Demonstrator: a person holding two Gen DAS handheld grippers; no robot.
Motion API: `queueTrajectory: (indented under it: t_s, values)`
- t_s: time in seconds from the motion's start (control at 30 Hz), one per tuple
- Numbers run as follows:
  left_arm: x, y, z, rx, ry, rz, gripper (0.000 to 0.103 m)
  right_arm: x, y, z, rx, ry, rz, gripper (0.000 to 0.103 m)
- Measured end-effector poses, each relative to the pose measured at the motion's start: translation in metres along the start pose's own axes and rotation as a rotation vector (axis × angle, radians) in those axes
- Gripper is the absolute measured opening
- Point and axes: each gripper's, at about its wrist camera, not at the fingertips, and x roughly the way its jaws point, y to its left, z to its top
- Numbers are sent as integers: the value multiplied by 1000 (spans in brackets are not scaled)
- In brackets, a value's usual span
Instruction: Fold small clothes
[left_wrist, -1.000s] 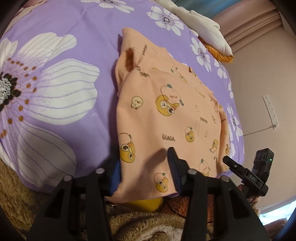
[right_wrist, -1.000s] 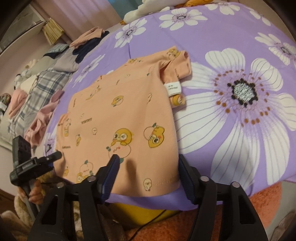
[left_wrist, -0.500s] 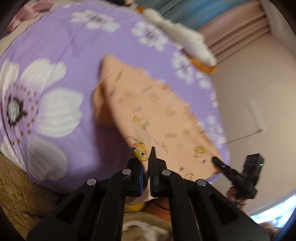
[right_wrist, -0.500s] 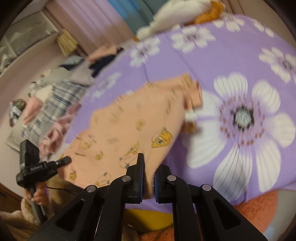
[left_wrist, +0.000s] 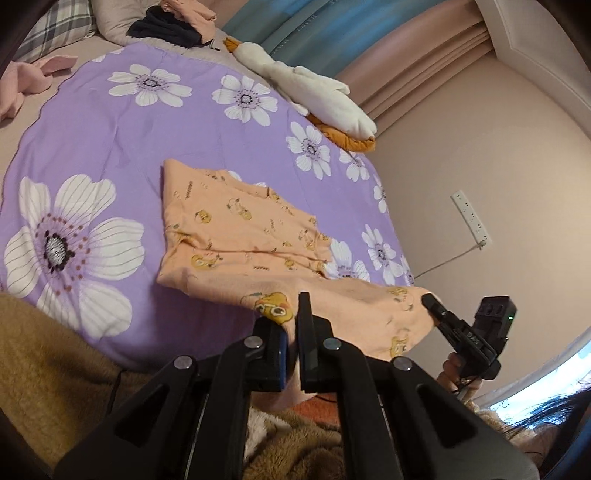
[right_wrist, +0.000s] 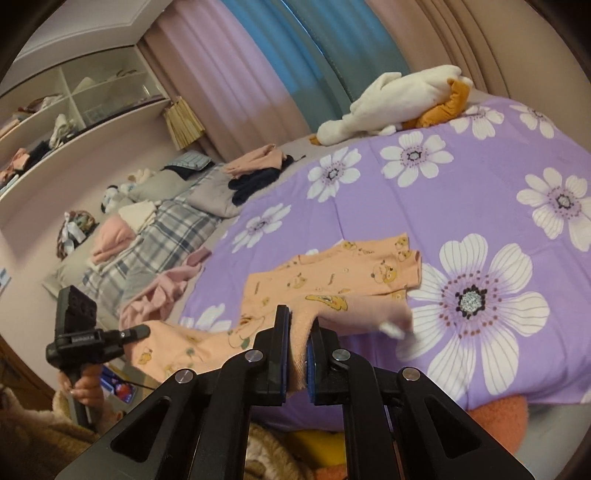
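Home bedroom. Bed under purple floral bedspread; white plush goose by pink and blue curtains. Plaid bedding and loose clothes along bed's far side. Built-in open shelves holding folded items. Wall socket strip.

Black hand-held gripper, blue pads, silver screws

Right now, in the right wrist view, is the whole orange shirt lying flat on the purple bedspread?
No: the right tongs pinch the orange shirt's near hem and hold it above the purple bedspread.
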Motion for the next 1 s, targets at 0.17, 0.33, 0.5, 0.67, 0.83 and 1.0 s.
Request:
queueTrajectory:
  t_s: [0.17,0.33,0.5,0.67,0.83,1.0]
  values:
    - [8,10,5,-22,8,20,3,10,-8,2,22,14,-4,9]
    - [41,25,32,-45,26,39,3,41,-30,15,98,57,-16,9]
    - [94,60,76,-127,50,66,3,97,-55,42,144,123,-53,9]
    - [147,93,122,-189,72,101,4,161,-84,67,215,194,-94,9]
    - [191,122,155,-230,94,155,4,215,-107,81,255,252,-153,9]
    - [222,150,168,-291,140,203,4,249,-120,84,271,287,-233,9]
